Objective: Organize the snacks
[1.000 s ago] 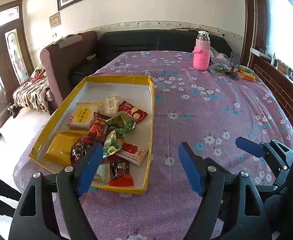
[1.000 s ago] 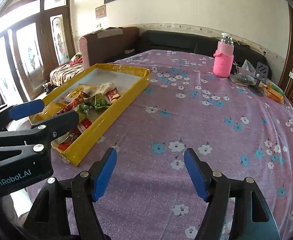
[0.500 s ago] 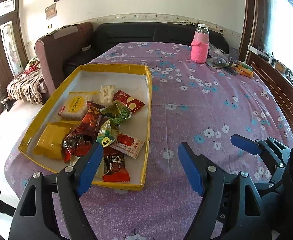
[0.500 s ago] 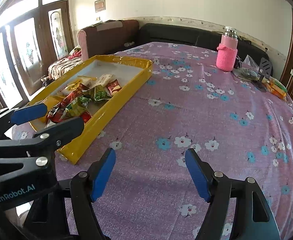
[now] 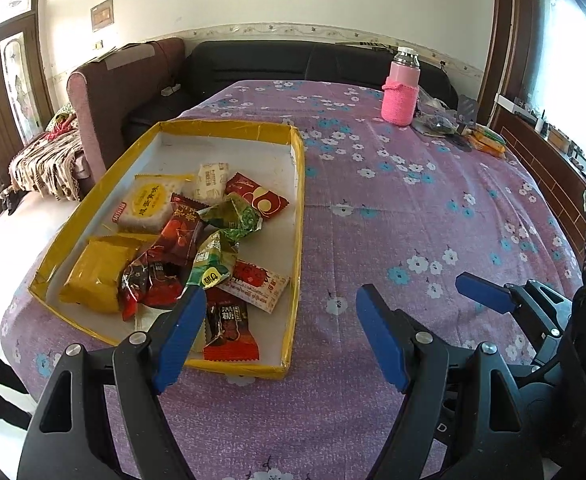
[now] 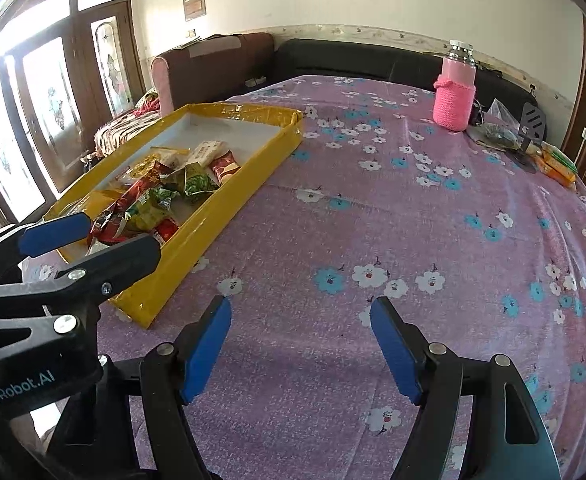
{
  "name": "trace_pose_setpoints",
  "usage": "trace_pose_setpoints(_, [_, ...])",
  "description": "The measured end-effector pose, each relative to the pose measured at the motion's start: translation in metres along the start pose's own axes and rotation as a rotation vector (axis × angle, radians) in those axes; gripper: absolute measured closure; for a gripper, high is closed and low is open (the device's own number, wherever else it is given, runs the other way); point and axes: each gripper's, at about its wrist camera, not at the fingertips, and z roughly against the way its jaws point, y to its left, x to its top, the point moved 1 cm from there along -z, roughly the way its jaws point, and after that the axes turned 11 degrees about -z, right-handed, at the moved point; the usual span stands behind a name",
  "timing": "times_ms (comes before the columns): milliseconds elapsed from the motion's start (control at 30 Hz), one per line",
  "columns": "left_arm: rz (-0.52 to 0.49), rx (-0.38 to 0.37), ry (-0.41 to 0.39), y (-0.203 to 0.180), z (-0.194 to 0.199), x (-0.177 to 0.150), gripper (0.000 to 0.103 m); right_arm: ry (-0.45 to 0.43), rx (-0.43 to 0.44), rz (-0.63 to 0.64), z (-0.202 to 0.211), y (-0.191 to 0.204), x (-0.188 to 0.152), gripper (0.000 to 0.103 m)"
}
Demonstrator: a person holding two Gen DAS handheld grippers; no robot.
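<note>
A yellow-rimmed tray [image 5: 299, 184] lies on the left of the purple flowered tablecloth [image 5: 413, 208]; it also shows in the right wrist view [image 6: 229, 196]. It holds several wrapped snacks: a yellow packet [image 5: 97, 272], a pale biscuit pack [image 5: 147, 206], a green packet [image 5: 235, 218], red packets [image 5: 259, 200]. My left gripper [image 5: 279, 312] is open and empty, above the tray's near right corner. My right gripper [image 6: 301, 320] is open and empty over bare cloth, right of the tray.
A pink-sleeved bottle [image 5: 400, 96] stands at the far right of the table, with small packets and clutter [image 5: 481, 140] beside it. A maroon armchair [image 5: 109, 92] and black sofa [image 5: 293, 60] stand behind the table. Glass doors are at the left.
Both grippers have risen and drawn slightly back, so the tray and table sit lower in view. Both stay open and empty. The snacks have not moved.
</note>
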Motion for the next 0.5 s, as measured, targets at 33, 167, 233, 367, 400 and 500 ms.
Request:
trace_pose_setpoints(33, [-0.001, -0.001, 0.001, -0.0002, 0.0002, 0.0000, 0.025, 0.000, -0.001, 0.000, 0.0001, -0.0001, 0.0000, 0.029])
trace_pose_setpoints(167, [0.000, -0.003, 0.002, -0.0003, 0.0007, -0.0001, 0.025, 0.002, -0.001, -0.008, -0.0006, -0.0018, 0.0004, 0.029])
trace_pose_setpoints(233, [0.001, -0.004, 0.001, -0.0002, 0.0006, -0.0001, 0.025, 0.003, -0.002, -0.010, -0.0003, -0.0026, 0.0001, 0.029])
trace_pose_setpoints(367, [0.002, -0.006, -0.002, -0.0008, 0.0015, -0.0001, 0.025, 0.000, 0.000, -0.010, 0.0002, -0.0029, -0.0002, 0.029])
trace_pose_setpoints(400, [0.002, -0.006, -0.002, -0.0009, 0.0016, -0.0004, 0.025, -0.001, 0.000, -0.010, 0.0005, -0.0028, -0.0004, 0.029])
trace_pose_setpoints(500, [0.003, -0.007, -0.003, -0.0009, 0.0014, -0.0007, 0.025, -0.002, 0.000, -0.010, 0.0014, -0.0021, -0.0010, 0.029])
